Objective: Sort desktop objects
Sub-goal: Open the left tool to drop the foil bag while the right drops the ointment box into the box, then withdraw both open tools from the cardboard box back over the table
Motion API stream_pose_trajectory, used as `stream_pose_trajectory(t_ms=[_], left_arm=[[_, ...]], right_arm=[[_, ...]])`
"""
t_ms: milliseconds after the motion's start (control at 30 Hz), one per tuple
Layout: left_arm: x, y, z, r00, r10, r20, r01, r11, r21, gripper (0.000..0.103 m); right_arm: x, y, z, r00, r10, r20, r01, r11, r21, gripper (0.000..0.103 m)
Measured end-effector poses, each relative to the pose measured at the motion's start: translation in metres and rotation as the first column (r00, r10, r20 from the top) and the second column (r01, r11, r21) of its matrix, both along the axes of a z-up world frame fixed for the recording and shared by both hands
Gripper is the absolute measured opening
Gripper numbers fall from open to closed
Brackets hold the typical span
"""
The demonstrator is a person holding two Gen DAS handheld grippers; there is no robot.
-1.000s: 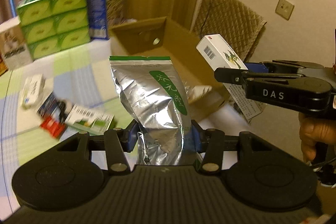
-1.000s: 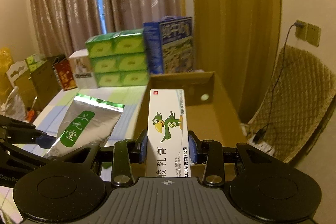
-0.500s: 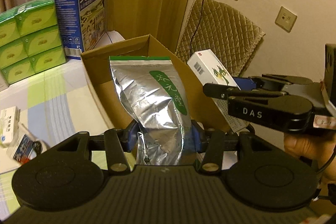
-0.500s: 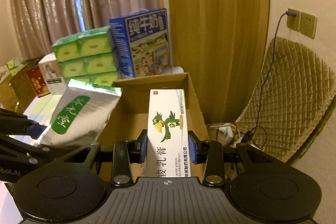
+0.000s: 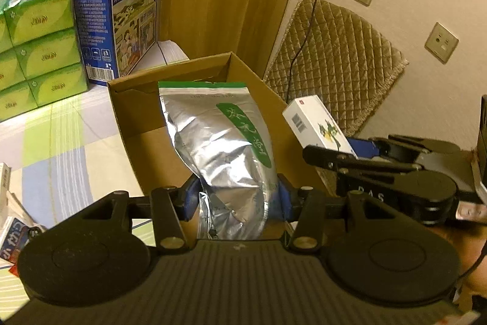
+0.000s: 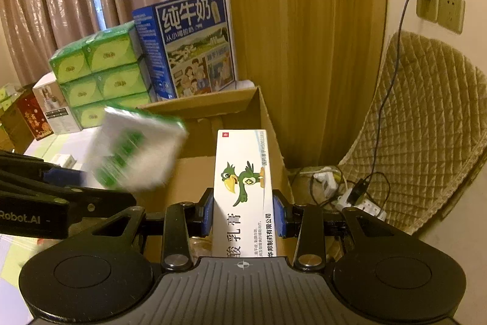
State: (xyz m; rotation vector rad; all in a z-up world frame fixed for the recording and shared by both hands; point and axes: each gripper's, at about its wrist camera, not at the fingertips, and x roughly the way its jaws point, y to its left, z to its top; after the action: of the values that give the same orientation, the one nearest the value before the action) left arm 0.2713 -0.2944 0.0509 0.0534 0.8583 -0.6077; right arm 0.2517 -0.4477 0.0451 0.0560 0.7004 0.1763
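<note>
Silver foil pouch (image 5: pixel 223 148) is pinched between the left fingers (image 5: pixel 189 198), the white medicine box (image 6: pixel 243 188) between the right fingers (image 6: pixel 279 215)

Between the jaws sits a crinkled, shiny foil pouch (image 5: pixel 225 148), beyond it a matt brown cardboard box (image 5: pixel 146 142), and right a quilted cloth cushion (image 5: pixel 334 63).

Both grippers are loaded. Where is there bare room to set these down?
Bare floor shows inside the cardboard box, between its left wall and the foil pouch. The checked tablecloth between box and green tissue packs is bare too. The near-left table corner is crowded with small packets.
</note>
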Motion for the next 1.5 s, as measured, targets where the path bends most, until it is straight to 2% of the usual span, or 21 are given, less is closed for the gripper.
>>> stream_pose_trajectory(t_ms=[367, 500, 533, 567, 600, 700, 900, 1000, 1200, 1333, 1500], left_arm=[[-0.004, 0.012, -0.015, 1.0, 0.031, 0.003, -0.031, 0.999, 0.019, 0.047], [-0.009, 0.018, -0.013, 0.999, 0.033, 0.018, -0.034, 0.999, 0.025, 0.05], [-0.01, 0.019, -0.013, 0.999, 0.035, 0.021, -0.036, 0.999, 0.024, 0.052], [-0.011, 0.021, -0.012, 0.999, 0.039, 0.024, -0.039, 0.999, 0.024, 0.052], [-0.012, 0.022, -0.012, 0.999, 0.042, 0.026, -0.042, 0.999, 0.026, 0.052], [-0.015, 0.029, -0.011, 0.998, 0.049, 0.037, -0.05, 0.998, 0.031, 0.061], [-0.03, 0.047, -0.009, 0.996, 0.07, 0.061, -0.073, 0.997, 0.037, 0.07], [-0.039, 0.056, -0.006, 0.994, 0.081, 0.074, -0.084, 0.995, 0.044, 0.079], [-0.064, 0.081, 0.003, 0.988, 0.114, 0.104, -0.12, 0.992, 0.046, 0.092], [-0.083, 0.098, 0.008, 0.983, 0.139, 0.123, -0.146, 0.988, 0.056, 0.099], [-0.108, 0.12, 0.012, 0.975, 0.175, 0.14, -0.187, 0.979, 0.079, 0.102]], right_arm=[[0.0, 0.001, -0.015, 1.0, 0.002, -0.03, -0.002, 1.0, 0.01, 0.036], [0.001, 0.003, -0.013, 1.0, 0.017, -0.023, -0.016, 0.998, 0.057, 0.036], [0.001, 0.002, -0.011, 1.0, 0.021, -0.013, -0.02, 0.997, 0.081, 0.043], [0.001, 0.001, -0.01, 1.0, 0.019, -0.008, -0.018, 0.995, 0.098, 0.055], [0.001, 0.001, -0.007, 1.0, 0.013, -0.004, -0.012, 0.994, 0.105, 0.058], [-0.003, 0.002, -0.001, 1.0, 0.015, 0.012, -0.016, 0.995, 0.099, 0.059], [-0.019, 0.004, 0.008, 1.0, 0.017, 0.012, -0.018, 0.996, 0.088, 0.063], [-0.031, 0.011, 0.014, 0.999, 0.028, 0.016, -0.029, 0.997, 0.072, 0.071], [-0.061, 0.028, 0.024, 0.998, 0.056, 0.019, -0.057, 0.997, 0.051, 0.086], [-0.081, 0.041, 0.028, 0.997, 0.067, 0.033, -0.068, 0.997, 0.027, 0.101], [-0.098, 0.057, 0.032, 0.996, 0.091, 0.023, -0.091, 0.996, -0.008, 0.101]])
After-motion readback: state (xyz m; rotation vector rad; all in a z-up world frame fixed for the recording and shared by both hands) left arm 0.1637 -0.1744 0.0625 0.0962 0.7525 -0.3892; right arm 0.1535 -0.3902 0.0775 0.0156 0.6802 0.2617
